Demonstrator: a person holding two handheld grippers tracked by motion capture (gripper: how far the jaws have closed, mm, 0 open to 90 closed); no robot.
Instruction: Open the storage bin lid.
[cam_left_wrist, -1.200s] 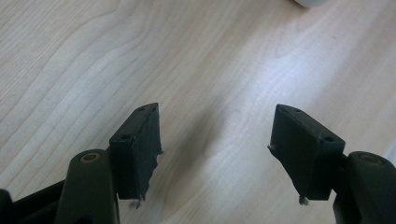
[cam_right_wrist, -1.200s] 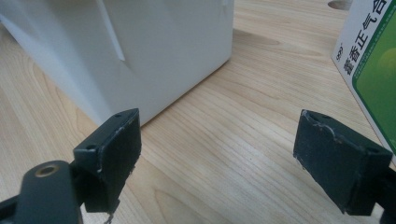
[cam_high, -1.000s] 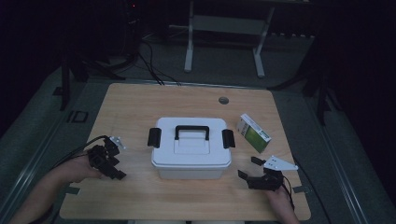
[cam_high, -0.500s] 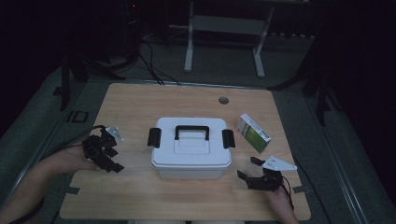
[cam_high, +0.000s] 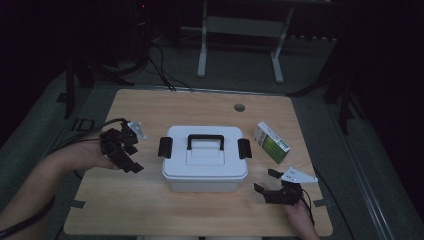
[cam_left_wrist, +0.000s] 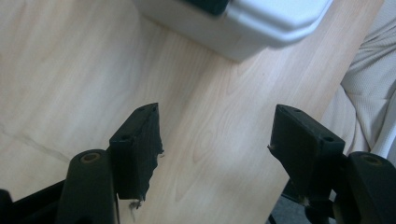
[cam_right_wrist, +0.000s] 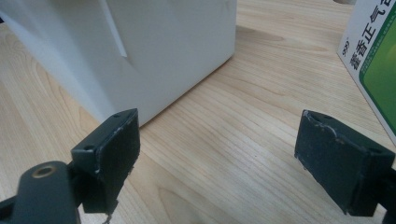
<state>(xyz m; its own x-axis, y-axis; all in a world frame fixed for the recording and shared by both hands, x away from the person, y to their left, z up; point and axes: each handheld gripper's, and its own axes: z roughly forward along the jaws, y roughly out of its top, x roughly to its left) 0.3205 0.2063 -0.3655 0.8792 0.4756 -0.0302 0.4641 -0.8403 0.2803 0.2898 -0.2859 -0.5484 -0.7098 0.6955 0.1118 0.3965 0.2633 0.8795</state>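
Note:
A white lidded box (cam_high: 204, 159) with a black handle (cam_high: 205, 141) and two black side latches stands mid-table. My left gripper (cam_high: 131, 159) hovers above the table to the box's left, jaws open and empty; in the left gripper view (cam_left_wrist: 215, 135) bare wood lies between the jaws and a corner of the box (cam_left_wrist: 252, 23) is beyond. My right gripper (cam_high: 266, 182) rests low at the box's front right corner, open and empty. In the right gripper view (cam_right_wrist: 219, 144) the box wall (cam_right_wrist: 154, 51) is at left and a green and white carton (cam_right_wrist: 373, 60) at right.
The carton (cam_high: 271, 142) lies right of the box on the wooden table (cam_high: 150, 200). A round cable hole (cam_high: 239, 107) sits near the far edge. A white table frame (cam_high: 240, 30) and cables stand on the dark floor beyond.
My left gripper has risen off the table and drawn slightly back toward the left edge, jaws unchanged. The right gripper has stayed where it was.

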